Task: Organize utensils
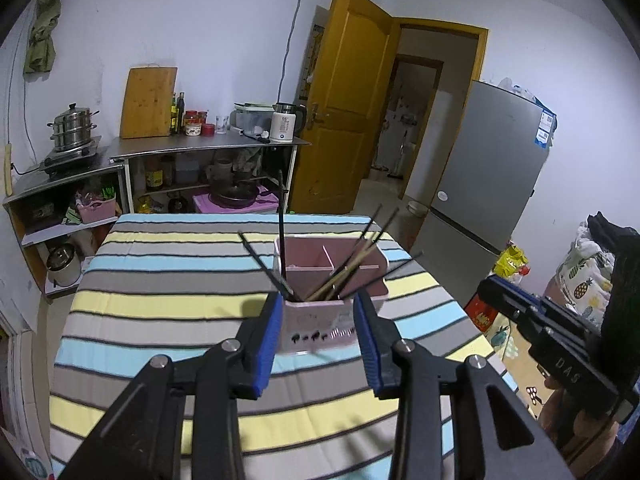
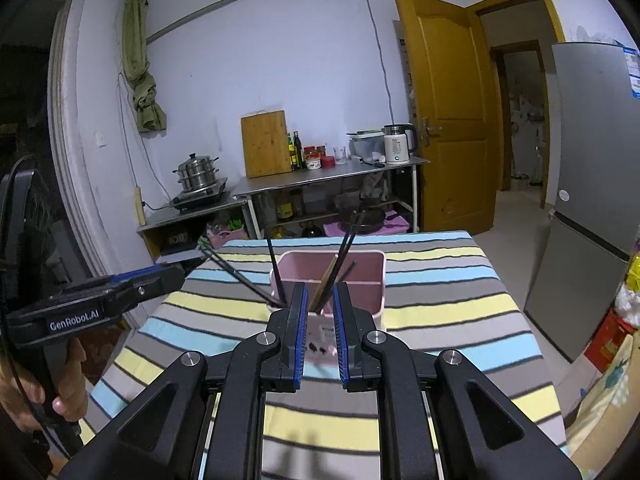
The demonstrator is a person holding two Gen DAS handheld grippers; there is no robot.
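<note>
Item: pink holder [image 1: 332, 320], sitting on the striped worktop [image 1: 160, 304], divided into compartments, standing upright near the worktop's middle.

Contents: chopsticks [image 1: 352, 264], dark and bamboo, leaning out of the near compartment at mixed angles; their long axes are running steeply upward, fanning left and right. The back compartments are looking bare.

Left hand-held gripper [image 1: 318, 300]: jaws standing apart, nothing between the pads; the holder is lying straight ahead and just below the tips.

Right hand-held gripper [image 2: 320, 294]: jaws standing narrowly apart, gripping nothing; the bamboo sticks are showing through the gap but lying beyond it.

Relation governing the coming move: both grippers are facing the holder's near wall head-on; which is nearer I cannot tell. Judgement: sorting appears largely done, no loose utensil showing on the worktop.
</note>
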